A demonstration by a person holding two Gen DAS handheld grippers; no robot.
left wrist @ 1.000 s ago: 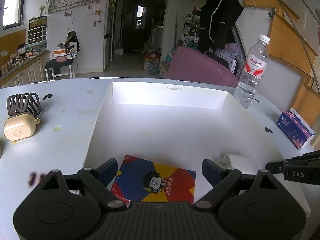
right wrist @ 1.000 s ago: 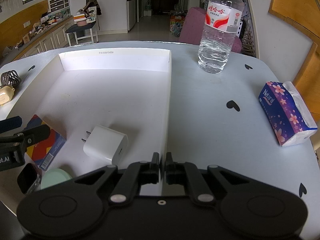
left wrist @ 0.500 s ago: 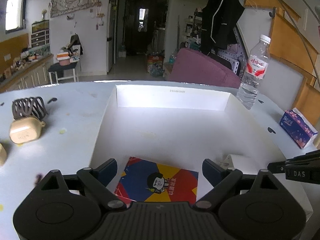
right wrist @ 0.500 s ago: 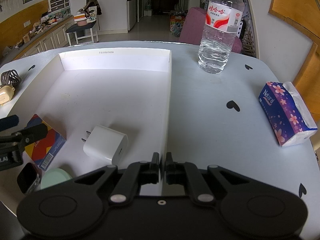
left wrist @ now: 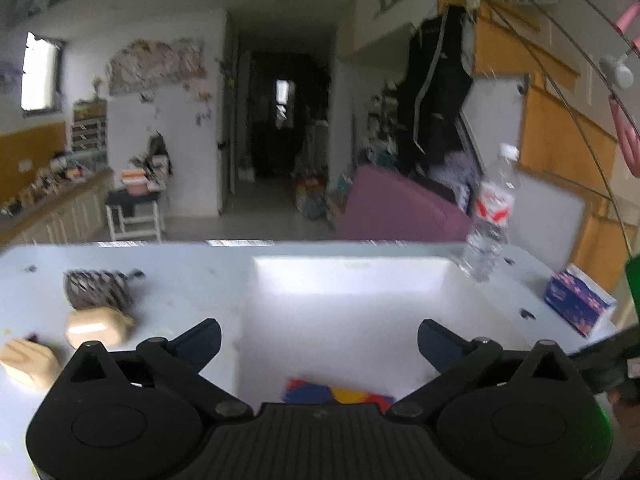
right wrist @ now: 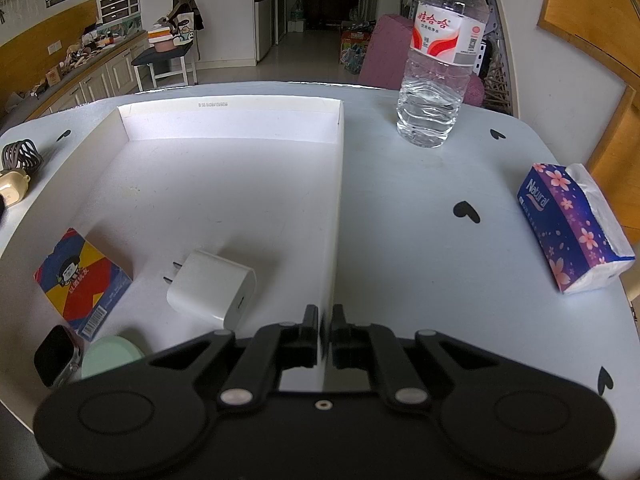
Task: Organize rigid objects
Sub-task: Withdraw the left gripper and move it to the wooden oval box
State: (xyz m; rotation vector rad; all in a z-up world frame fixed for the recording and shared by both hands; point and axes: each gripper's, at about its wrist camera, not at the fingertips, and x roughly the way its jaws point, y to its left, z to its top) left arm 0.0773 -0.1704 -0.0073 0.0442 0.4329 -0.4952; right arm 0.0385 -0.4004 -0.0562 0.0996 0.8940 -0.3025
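Four things lie in our white tray (right wrist: 338,184), a colourful card box (right wrist: 82,278), white charger (right wrist: 212,288), smartwatch (right wrist: 54,354) and green disc (right wrist: 112,354), while our right gripper (right wrist: 325,334) pinches the tray's wall and our left gripper (left wrist: 318,344) has just spread wide, empty.

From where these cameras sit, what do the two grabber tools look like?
Both are matte black plastic. Each has two round discs at its base, silver pivot pins and angled link arms. The left gripper has a ribbed centre plate and dark blue fingertips; the right gripper has blocky black ones.
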